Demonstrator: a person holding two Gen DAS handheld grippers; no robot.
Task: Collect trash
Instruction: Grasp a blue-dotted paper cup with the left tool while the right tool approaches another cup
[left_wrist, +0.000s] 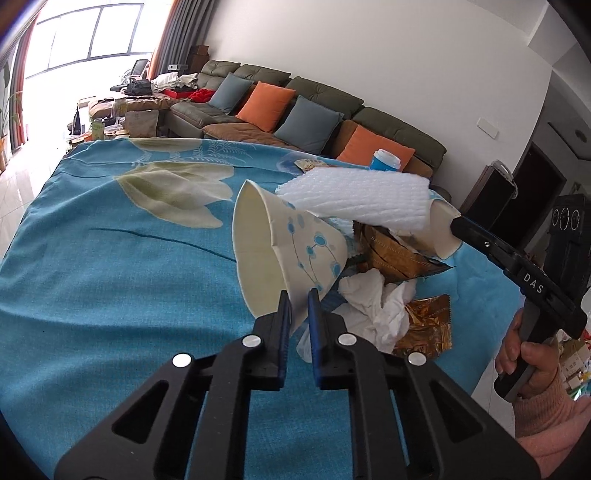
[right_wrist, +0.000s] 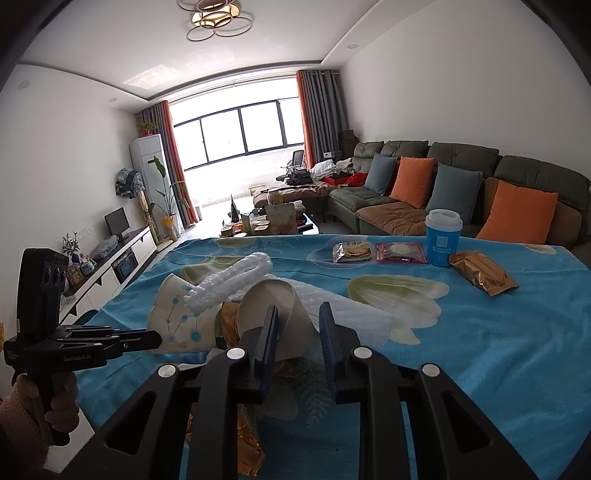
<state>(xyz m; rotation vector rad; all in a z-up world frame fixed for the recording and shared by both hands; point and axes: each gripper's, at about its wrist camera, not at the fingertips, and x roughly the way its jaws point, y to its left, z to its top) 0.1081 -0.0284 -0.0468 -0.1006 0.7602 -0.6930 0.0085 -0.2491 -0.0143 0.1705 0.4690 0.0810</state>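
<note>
We see a heap of trash on the bench (left_wrist: 110, 258), which is covered in a blue flowered cloth; both grippers have closed in on it from opposite sides.

The left gripper (left_wrist: 298, 301) has its fingers (left_wrist: 284, 314) drawn narrow and pinching the rim of a crumpled paper cup with blue dots (left_wrist: 295, 240); the cup lies on its side, mouth turned toward the camera, its wall between the two blue pads. The right gripper (right_wrist: 299, 325) has its fingers (right_wrist: 271, 332) narrowed around the wall of a plain paper cup (right_wrist: 269, 302), also tipped over; in the left wrist view its fingertips sit at that cup's rim, and a hand (left_wrist: 524, 350) in a pink sleeve holds its handle.

A white foam net sleeve (left_wrist: 354, 195) lies draped across the top of both cups; under and between them lie gold foil wrappers (left_wrist: 391, 251) and crumpled white tissue (left_wrist: 376, 306), all touching in one pile near the bench's edge.

Well apart, toward the far side of the bench, stand a blue cup with a white lid (right_wrist: 442, 236), a gold snack packet (right_wrist: 484, 273) just beside it, a clear packet of crackers (right_wrist: 351, 253) and a red-edged packet (right_wrist: 400, 253); behind the bench runs a green sofa (right_wrist: 517, 173) with orange and blue cushions.
</note>
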